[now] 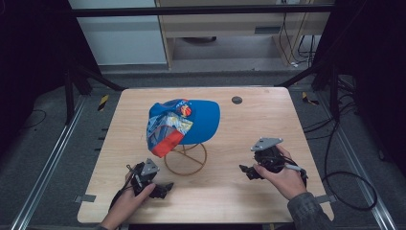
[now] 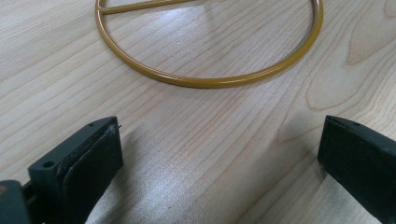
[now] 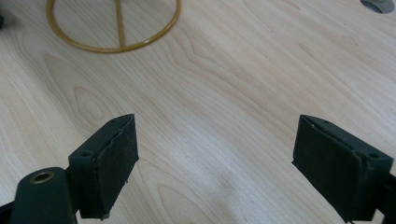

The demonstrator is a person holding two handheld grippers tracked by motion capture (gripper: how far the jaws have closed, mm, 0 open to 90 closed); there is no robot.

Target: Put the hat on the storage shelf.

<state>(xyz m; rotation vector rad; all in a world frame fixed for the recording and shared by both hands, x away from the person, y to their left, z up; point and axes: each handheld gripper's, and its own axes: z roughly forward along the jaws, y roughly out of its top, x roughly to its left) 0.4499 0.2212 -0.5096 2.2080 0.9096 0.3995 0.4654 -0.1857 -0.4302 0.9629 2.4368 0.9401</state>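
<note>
1. Worktop (image 1: 268,124) of pale wood carried everything.
2. Blue cap (image 1: 182,122) sat on a gold wire stand (image 1: 186,160) near the middle.
3. Left tool (image 1: 162,190) and right tool (image 1: 245,171) rested low either side, jaws wide, holding nothing.

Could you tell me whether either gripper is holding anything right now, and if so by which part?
Nothing is held. The left gripper and right gripper both stand open over the bare light wooden table.
</note>
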